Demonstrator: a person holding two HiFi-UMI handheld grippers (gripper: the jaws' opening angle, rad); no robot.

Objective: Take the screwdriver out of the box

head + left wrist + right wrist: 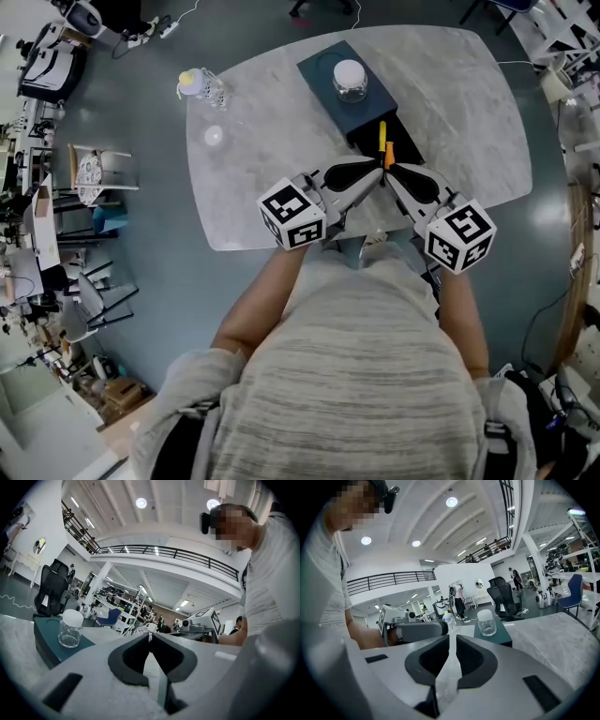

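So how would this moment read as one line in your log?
left gripper: shut, empty | right gripper: shut, empty | screwdriver: in open box | jar: on box

White-capped glass jar (350, 80), plastic bottle (201, 86) at marble table (262, 159) edge, grey floor (141, 234)
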